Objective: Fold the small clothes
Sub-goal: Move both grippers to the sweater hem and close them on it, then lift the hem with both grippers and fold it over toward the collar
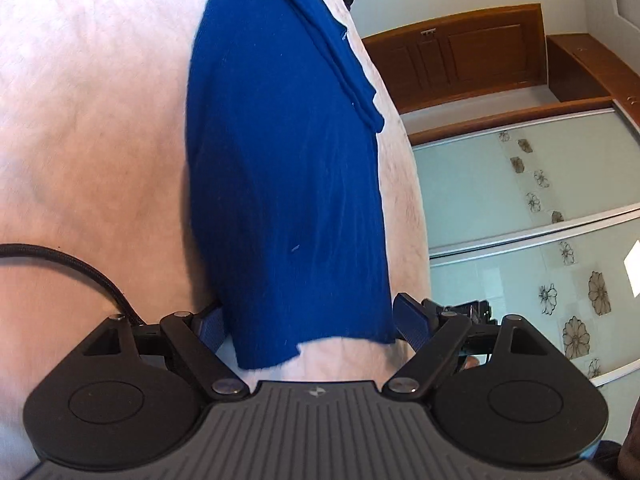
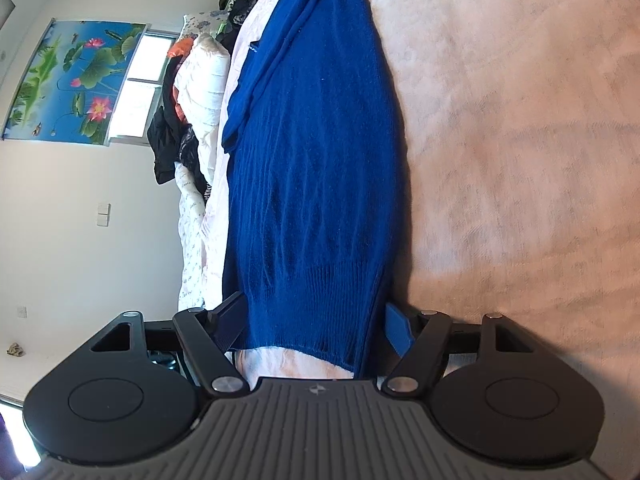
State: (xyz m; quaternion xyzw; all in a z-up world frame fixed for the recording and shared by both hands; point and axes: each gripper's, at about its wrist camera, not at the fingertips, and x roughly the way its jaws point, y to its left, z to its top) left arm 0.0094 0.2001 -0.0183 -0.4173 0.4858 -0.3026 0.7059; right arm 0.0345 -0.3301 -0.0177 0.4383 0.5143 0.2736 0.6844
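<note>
A blue knitted sweater (image 1: 288, 184) lies stretched out on a pale pink bed cover (image 1: 88, 120), with a sleeve folded over its body along one side. My left gripper (image 1: 310, 330) is open, its blue-padded fingers (image 1: 410, 326) standing either side of the sweater's hem corner. In the right wrist view the same sweater (image 2: 316, 168) runs away from me. My right gripper (image 2: 312, 328) is open, one finger on each side of the ribbed hem (image 2: 320, 304). Neither gripper pinches the cloth.
A pile of clothes and bedding (image 2: 192, 120) lies along the bed's far side under a lotus picture (image 2: 76, 80). Wooden cupboards (image 1: 472, 56) and floral glass sliding doors (image 1: 540, 208) stand beyond the bed edge. A black cable (image 1: 72, 268) trails over the cover.
</note>
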